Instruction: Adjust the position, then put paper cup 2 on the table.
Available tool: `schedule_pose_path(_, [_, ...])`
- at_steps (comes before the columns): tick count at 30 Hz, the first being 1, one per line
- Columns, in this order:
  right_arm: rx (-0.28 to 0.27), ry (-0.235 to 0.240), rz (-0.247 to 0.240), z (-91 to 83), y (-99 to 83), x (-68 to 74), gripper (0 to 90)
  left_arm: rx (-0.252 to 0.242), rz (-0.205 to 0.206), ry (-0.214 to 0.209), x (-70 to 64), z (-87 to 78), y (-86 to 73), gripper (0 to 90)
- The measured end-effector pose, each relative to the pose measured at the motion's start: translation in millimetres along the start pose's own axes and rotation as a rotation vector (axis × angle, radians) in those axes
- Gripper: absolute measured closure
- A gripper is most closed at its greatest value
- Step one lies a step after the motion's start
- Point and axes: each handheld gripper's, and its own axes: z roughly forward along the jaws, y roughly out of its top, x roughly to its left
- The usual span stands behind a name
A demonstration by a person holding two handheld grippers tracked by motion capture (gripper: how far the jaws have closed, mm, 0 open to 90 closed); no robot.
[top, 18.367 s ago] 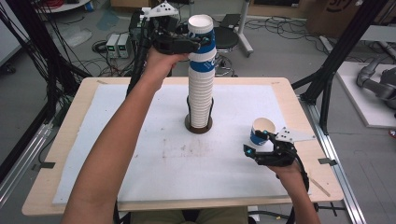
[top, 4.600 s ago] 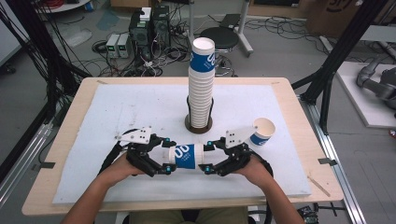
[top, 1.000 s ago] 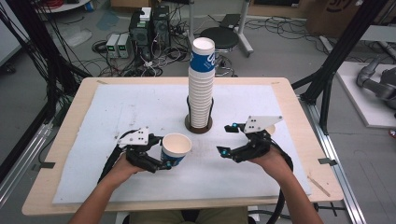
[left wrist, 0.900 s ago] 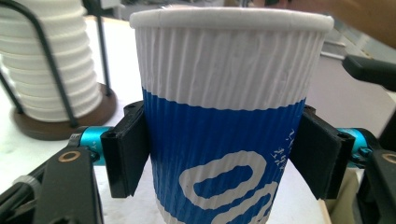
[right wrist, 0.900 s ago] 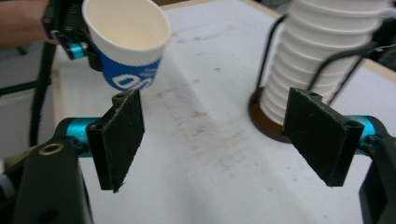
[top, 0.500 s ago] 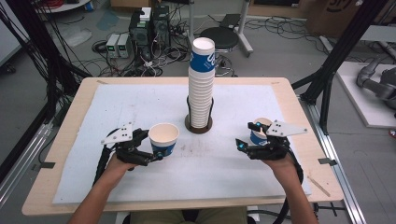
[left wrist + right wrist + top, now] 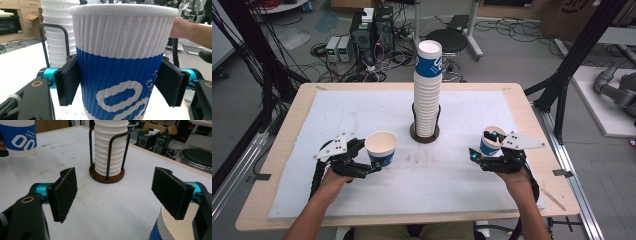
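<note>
— Where is the cup the left gripper (image 7: 371, 163) has?

— The held cup (image 7: 381, 148) stands upright with its mouth open to the ceiling, clamped between the two black pads at its blue band; in the left gripper view each pad presses a side of the cup (image 7: 120, 67). It sits over the white mat (image 7: 337, 112) in the left half of the desk (image 7: 287, 130), nearer the near edge than the far one. Whether its base touches the mat I cannot tell from these angles.

— And the right gripper (image 7: 486, 152)?

— Its jaws stand wide apart with nothing between them. A second cup (image 7: 492, 140) stands just beside it toward the desk's right edge; in the right gripper view its rim (image 7: 175, 225) lies under the right-hand pad, probably not touching.

— How much room is there?

— The cup stack (image 7: 428, 90) rises in its wire holder (image 7: 425, 134) at the desk's middle, well apart from both grippers. Bare mat lies open between the two grippers along the near edge. The right gripper has only a narrow strip of mat before the right edge; the left has more mat toward the left edge.
</note>
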Motion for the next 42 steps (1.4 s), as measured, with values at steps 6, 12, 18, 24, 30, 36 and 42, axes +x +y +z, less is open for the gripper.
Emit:
schedule_pose_path(6, [-0.002, 0.000, 0.003, -1.3, -2.4, 0.0, 21.2, -0.011, 0.005, 0.009, -1.1, -1.6, 0.8, 26.6])
schedule_pose_path(12, [-0.016, 0.004, 0.010, -2.8, -0.4, 0.1, 21.2, -0.019, 0.000, 0.016, 0.1, -1.9, 0.4, 26.5])
schedule_pose_path(18, [-0.013, 0.011, 0.016, -2.4, -1.4, 0.1, 21.2, -0.033, 0.003, 0.022, 0.7, -4.1, 1.0, 26.5])
schedule_pose_path(24, [-0.008, 0.012, 0.015, -1.6, -1.7, 1.1, 21.2, -0.041, -0.002, 0.029, 4.5, -5.7, 0.0, 26.5])
schedule_pose_path(30, [-0.010, 0.017, 0.013, -1.7, -1.5, 3.3, 21.2, -0.055, -0.012, 0.068, 10.7, -9.0, -0.6, 26.5])
schedule_pose_path(36, [-0.011, 0.026, 0.001, -1.2, -0.7, 6.0, 21.2, -0.068, -0.027, 0.124, 21.6, -13.6, -1.9, 26.5])
schedule_pose_path(42, [-0.007, 0.040, -0.006, 0.1, -0.7, 7.9, 21.2, -0.035, -0.039, 0.169, 30.7, -15.7, -7.2, 26.5])
